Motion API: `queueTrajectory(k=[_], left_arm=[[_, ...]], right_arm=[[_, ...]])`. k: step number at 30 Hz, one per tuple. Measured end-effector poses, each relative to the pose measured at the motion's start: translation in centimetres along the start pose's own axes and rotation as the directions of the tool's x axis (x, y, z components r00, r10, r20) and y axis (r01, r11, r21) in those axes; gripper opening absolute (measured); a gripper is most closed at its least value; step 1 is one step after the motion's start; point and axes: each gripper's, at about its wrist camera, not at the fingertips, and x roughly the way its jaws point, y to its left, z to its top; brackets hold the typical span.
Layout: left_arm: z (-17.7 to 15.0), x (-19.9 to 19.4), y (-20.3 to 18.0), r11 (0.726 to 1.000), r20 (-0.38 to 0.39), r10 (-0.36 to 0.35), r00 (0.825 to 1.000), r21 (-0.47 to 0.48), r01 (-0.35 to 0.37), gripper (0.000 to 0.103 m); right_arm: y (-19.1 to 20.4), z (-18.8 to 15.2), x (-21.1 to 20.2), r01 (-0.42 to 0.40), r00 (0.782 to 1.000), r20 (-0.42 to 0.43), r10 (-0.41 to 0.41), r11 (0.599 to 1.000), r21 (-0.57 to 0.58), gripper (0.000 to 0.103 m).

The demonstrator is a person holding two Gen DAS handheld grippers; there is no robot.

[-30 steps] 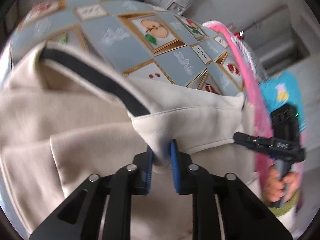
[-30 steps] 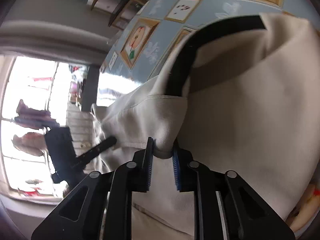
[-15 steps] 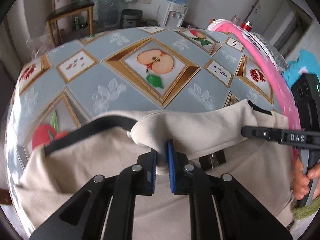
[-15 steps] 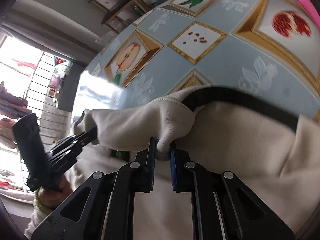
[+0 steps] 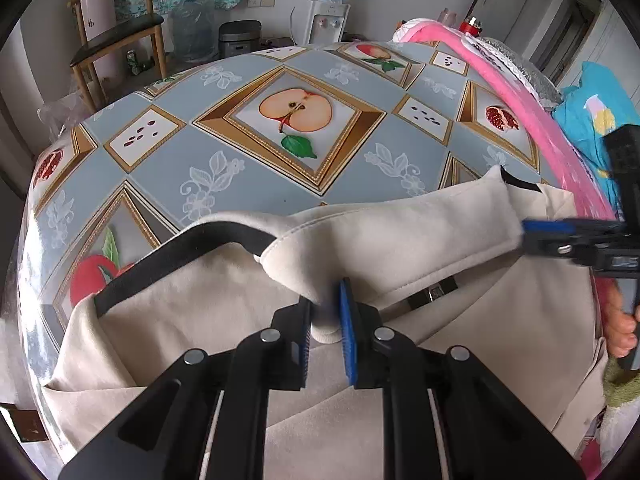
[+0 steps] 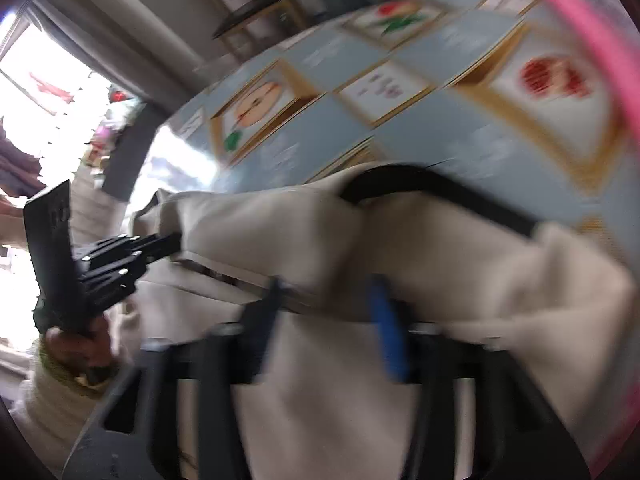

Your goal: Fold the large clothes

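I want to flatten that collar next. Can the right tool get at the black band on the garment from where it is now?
Probably yes. The right tool is opening, with the cream garment lying loose between its fingers, and the black band curves just beyond it on top of the cloth, uncovered. The left tool grips a fold off to the side, out of the way.

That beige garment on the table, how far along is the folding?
One fold looks laid: a band of the beige garment lies doubled over its body on the table. In hand: the left gripper pinches that fold; the right gripper is opening its jaws, fabric between them. Further folds seem left.
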Motion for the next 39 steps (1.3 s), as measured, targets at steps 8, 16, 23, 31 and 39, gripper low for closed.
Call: queueTrajectory(k=[8, 16, 23, 31, 39], left_arm=[[0.1, 0.1, -0.2, 1.0, -0.006, 0.008, 1.0, 0.019, -0.008, 0.014], [0.4, 0.1, 0.4, 1.0, -0.017, -0.015, 1.0, -0.003, 0.015, 0.014], [0.7, -1.0, 4.3, 0.984, 0.026, -0.093, 0.995, -0.152, 0.096, 0.02], [1.1, -4.7, 5.6, 0.977, 0.165, 0.003, 0.986, -0.21, 0.033, 0.02], [1.4, -2.8, -0.6, 0.993, 0.096, -0.12, 0.988, -0.001, 0.12, 0.02]], right_arm=[[5.4, 0.7, -3.6, -0.039, 0.985, 0.164, 0.054, 0.995, -0.091, 0.037], [9.4, 2.3, 5.6, -0.142, 0.99, -0.016, 0.141, 0.984, -0.11, 0.008], [9.5, 1.7, 6.5, -0.152, 0.988, -0.043, 0.148, 0.979, -0.135, 0.007], [10.2, 2.1, 7.2, -0.133, 0.991, -0.039, 0.128, 0.974, -0.181, 0.007], [10.1, 1.7, 7.2, -0.127, 0.992, -0.021, 0.126, 0.971, -0.203, 0.007]])
